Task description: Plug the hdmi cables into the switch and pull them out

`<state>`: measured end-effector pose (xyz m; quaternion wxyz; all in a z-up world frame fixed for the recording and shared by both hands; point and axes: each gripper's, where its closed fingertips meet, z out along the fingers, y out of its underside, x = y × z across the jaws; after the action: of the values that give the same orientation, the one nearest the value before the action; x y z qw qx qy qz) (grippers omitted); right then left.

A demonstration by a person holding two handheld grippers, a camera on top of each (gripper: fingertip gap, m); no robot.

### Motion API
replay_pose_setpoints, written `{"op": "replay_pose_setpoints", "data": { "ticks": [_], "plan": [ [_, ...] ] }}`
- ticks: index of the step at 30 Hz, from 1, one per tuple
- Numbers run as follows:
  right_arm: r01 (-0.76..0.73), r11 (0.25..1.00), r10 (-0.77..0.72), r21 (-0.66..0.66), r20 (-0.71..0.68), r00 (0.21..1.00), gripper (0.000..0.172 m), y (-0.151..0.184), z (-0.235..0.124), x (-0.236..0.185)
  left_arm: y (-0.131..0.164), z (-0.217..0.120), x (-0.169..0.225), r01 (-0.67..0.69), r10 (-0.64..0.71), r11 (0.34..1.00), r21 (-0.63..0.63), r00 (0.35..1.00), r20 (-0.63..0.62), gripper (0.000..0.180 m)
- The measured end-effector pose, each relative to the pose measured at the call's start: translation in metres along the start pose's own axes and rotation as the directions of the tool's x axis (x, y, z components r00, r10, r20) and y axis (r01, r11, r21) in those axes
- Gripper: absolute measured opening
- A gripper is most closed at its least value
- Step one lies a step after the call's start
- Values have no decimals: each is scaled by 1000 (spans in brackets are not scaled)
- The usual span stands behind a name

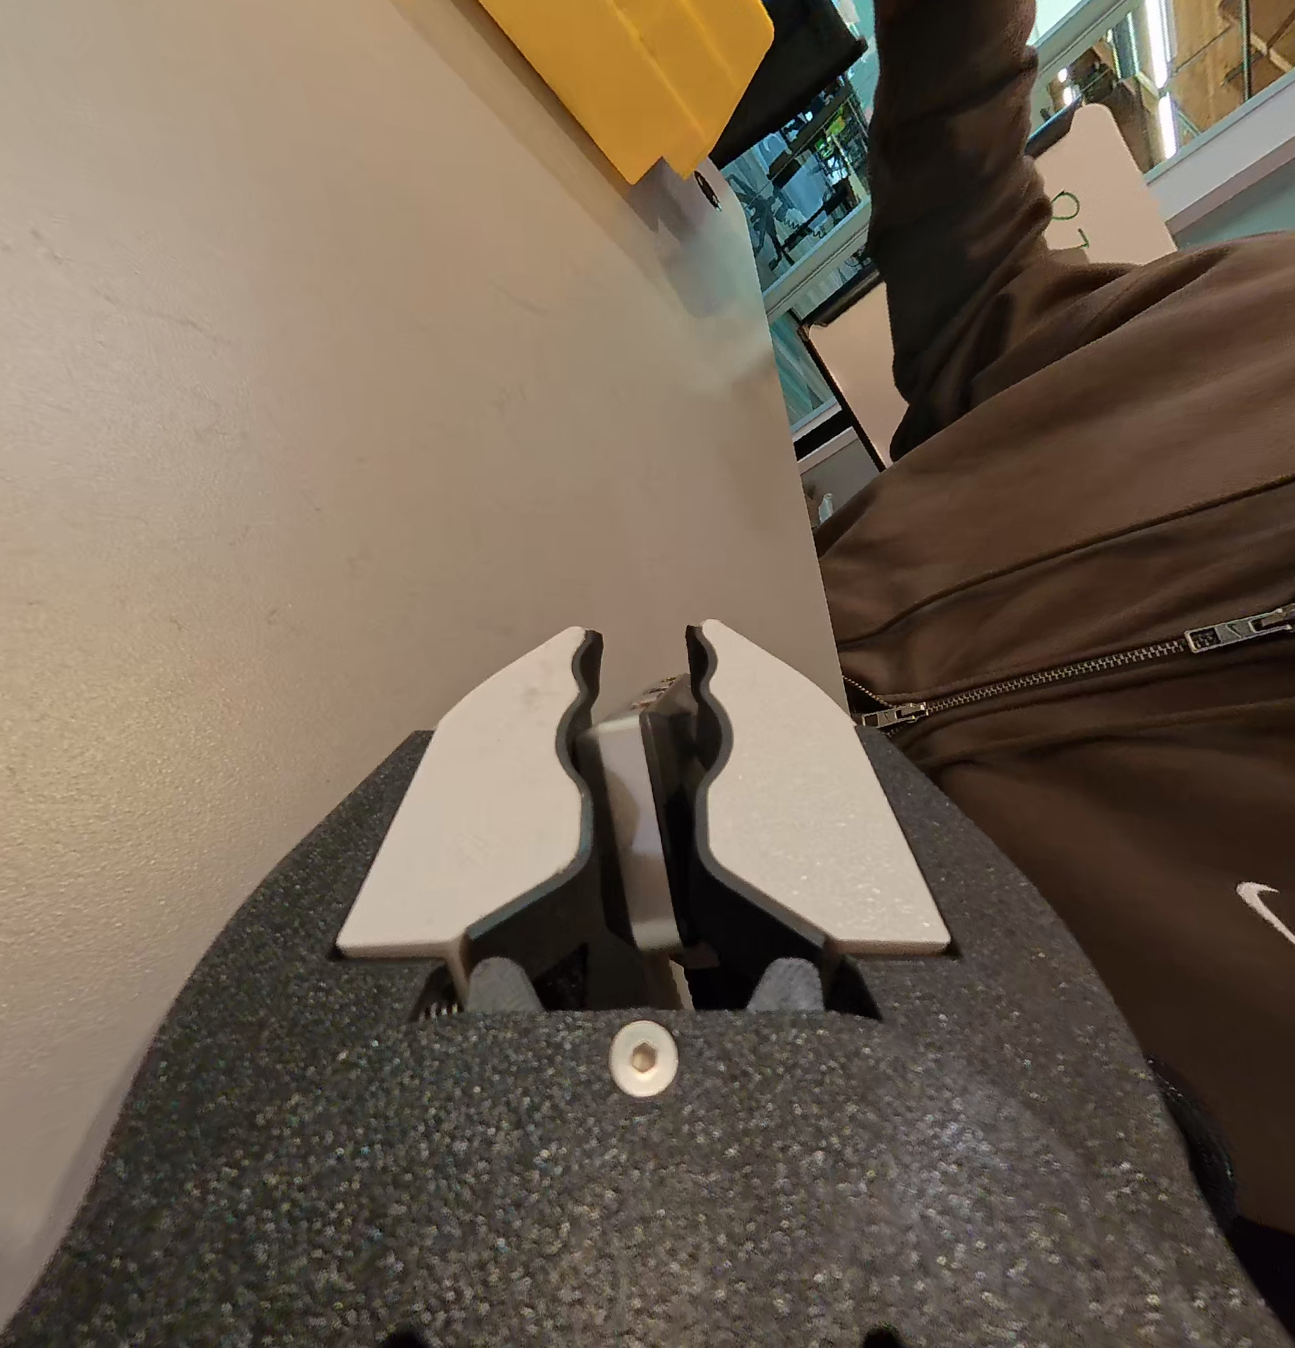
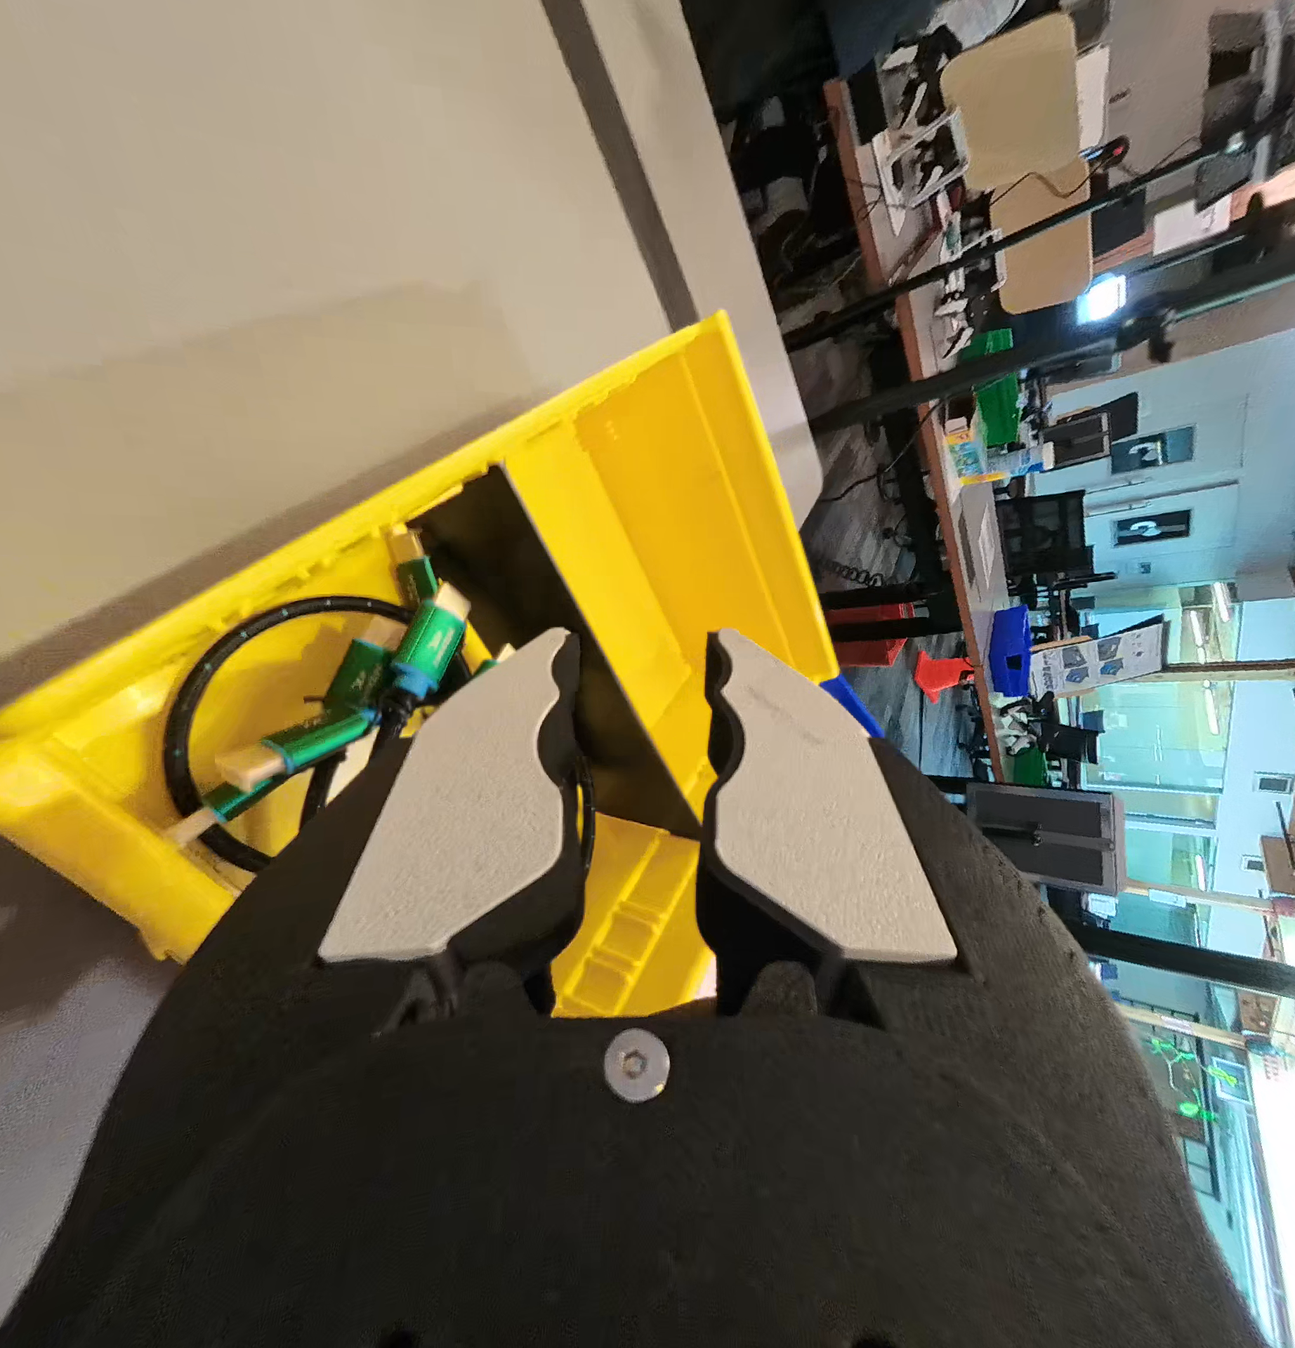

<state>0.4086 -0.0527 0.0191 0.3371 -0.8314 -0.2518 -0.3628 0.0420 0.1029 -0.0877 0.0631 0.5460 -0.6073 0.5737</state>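
Note:
My left gripper (image 1: 643, 642) is shut on a small grey and black block-shaped object (image 1: 630, 802) that sits deep between its fingers, over a beige table (image 1: 265, 365). My right gripper (image 2: 643, 645) is open with nothing between its pads, and it hovers over a yellow bin (image 2: 666, 510). A black divider (image 2: 528, 583) splits the bin. The compartment to the left of it holds coiled black cables (image 2: 214, 656) with green plugs (image 2: 433, 642). The compartment under the right fingertip shows bare yellow. The bin's corner also shows in the left wrist view (image 1: 630, 73).
A person in a brown zip jacket (image 1: 1068, 583) stands close at the table's edge on the right. A blue bin's corner (image 2: 849, 700) shows past the yellow bin. Beyond the table lie an office floor, desks and chairs.

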Motion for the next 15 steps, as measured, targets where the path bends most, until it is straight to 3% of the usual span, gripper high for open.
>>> {"op": "replay_pose_setpoints", "data": {
  "ticks": [3,6,10,15],
  "plan": [
    [25,998,-26,59,25,999,33,-36,-12,-3,-1,0,0,0,0,1000,7,1000,1,24],
    [69,988,-84,138,106,991,32,-85,-18,-35,-4,-2,-2,1,-1,1000,30,1000,15,24],
    [134,945,-206,298,226,952,32,-156,-16,-107,-11,-8,-5,13,-16,995,95,999,33,23],
    [291,801,-450,524,206,869,35,-230,-5,-205,-19,-18,-14,43,-58,983,180,995,78,23]
  ]
}}
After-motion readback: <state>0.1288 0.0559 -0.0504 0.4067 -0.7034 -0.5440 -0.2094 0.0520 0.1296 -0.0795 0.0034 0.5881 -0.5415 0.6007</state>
